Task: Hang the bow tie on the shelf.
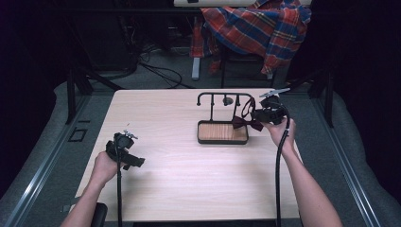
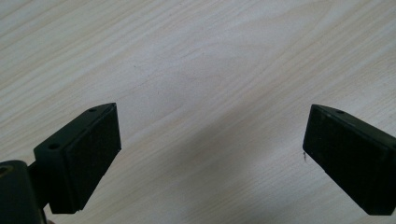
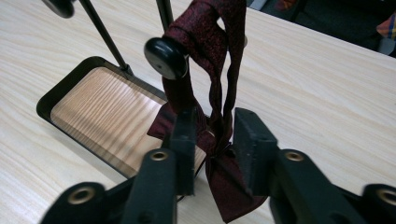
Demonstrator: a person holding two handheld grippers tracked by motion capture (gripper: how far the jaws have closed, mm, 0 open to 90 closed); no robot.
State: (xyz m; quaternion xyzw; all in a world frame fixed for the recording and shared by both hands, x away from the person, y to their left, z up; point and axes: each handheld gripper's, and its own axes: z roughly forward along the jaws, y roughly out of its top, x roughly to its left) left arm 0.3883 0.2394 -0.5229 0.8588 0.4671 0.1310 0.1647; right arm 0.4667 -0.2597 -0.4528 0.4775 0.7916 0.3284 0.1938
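A black hook stand (image 1: 224, 96) rises from a wood-lined tray (image 1: 222, 141) at the table's middle right. A dark red bow tie (image 1: 247, 124) hangs by its strap over a round black knob (image 3: 164, 57) on the stand's right end, its bow low beside the tray rim (image 3: 46, 100). My right gripper (image 1: 257, 115) sits around the bow tie (image 3: 224, 196). The strap runs down between the jaws, a small gap shows beside it, and the pads (image 3: 187, 140) do not press on it. At the table's left, my left gripper (image 1: 135, 161) hovers over bare wood, open and empty (image 2: 210, 140).
A plaid shirt (image 1: 255, 23) is draped over a chair behind the table. Cables (image 1: 156, 71) lie on the floor past the far edge. Dark stand legs (image 1: 75, 85) flank the table's back corners. Light wooden tabletop (image 1: 189, 179) stretches between my hands.
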